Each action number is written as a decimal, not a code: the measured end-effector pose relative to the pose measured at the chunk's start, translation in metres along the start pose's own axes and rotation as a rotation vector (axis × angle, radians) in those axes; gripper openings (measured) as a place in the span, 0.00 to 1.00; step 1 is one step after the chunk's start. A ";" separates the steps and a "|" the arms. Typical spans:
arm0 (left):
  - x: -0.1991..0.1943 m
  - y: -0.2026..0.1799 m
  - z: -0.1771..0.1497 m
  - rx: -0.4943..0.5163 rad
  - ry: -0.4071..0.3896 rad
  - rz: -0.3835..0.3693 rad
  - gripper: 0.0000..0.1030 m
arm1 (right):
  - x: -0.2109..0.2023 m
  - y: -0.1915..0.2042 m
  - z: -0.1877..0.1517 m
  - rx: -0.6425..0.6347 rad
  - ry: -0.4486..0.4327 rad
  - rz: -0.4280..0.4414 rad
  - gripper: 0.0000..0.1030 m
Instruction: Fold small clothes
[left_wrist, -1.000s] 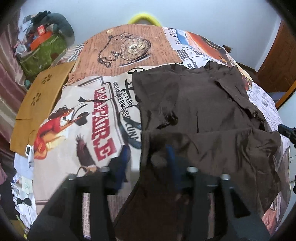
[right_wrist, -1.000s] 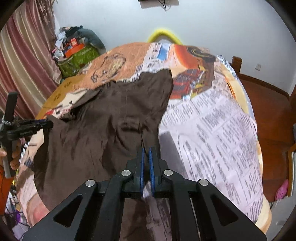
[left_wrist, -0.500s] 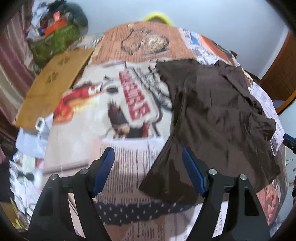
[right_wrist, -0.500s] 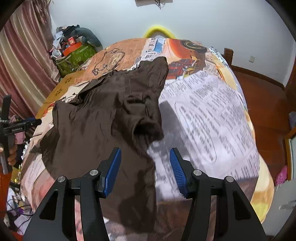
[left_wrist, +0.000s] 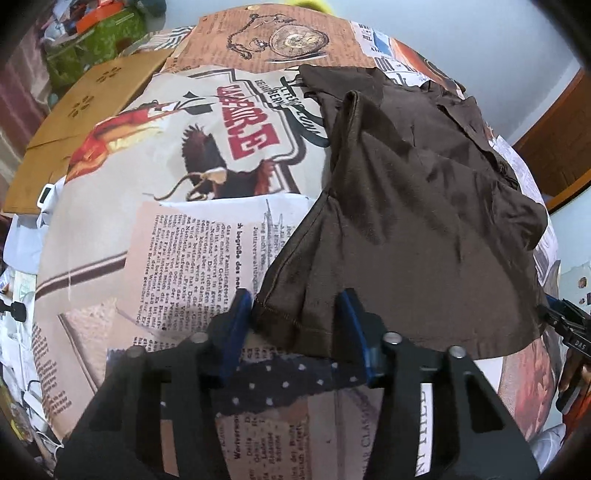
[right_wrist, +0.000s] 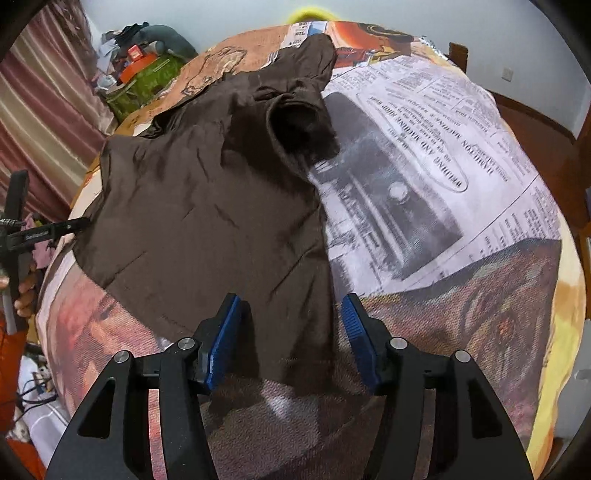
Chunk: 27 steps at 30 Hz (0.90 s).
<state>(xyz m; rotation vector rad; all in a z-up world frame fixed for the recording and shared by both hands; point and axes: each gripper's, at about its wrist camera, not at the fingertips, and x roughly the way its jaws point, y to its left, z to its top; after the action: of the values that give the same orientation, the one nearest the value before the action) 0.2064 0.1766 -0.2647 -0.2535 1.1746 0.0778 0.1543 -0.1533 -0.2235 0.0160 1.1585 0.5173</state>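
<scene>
A dark brown shirt lies rumpled on a table covered with a printed newspaper-pattern cloth; it also shows in the right wrist view. My left gripper is open, its blue pads either side of the shirt's near hemmed corner. My right gripper is open, straddling the shirt's near right edge. A sleeve lies bunched on top at the far side. The other gripper's tip shows at the left edge.
A cardboard sheet lies at the table's far left. A green bag with clutter stands beyond the table. A dotted dark strip lies at the near edge. A wooden chair stands at the far right.
Both grippers opened and let go of the shirt a second ago. They have since come down low to the shirt's near edge, jaws now straddling the fabric.
</scene>
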 end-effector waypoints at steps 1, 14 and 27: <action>-0.001 -0.003 -0.001 0.006 -0.004 -0.005 0.33 | 0.001 -0.001 0.000 0.002 0.000 0.001 0.51; -0.050 -0.022 0.014 0.059 -0.148 0.004 0.08 | -0.010 0.007 0.006 -0.028 -0.062 0.033 0.06; -0.116 -0.061 0.071 0.149 -0.366 -0.018 0.08 | -0.068 0.028 0.081 -0.102 -0.312 0.056 0.05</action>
<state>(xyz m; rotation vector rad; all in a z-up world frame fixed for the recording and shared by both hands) 0.2374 0.1424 -0.1231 -0.1112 0.8094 0.0190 0.1941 -0.1351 -0.1231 0.0402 0.8284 0.6001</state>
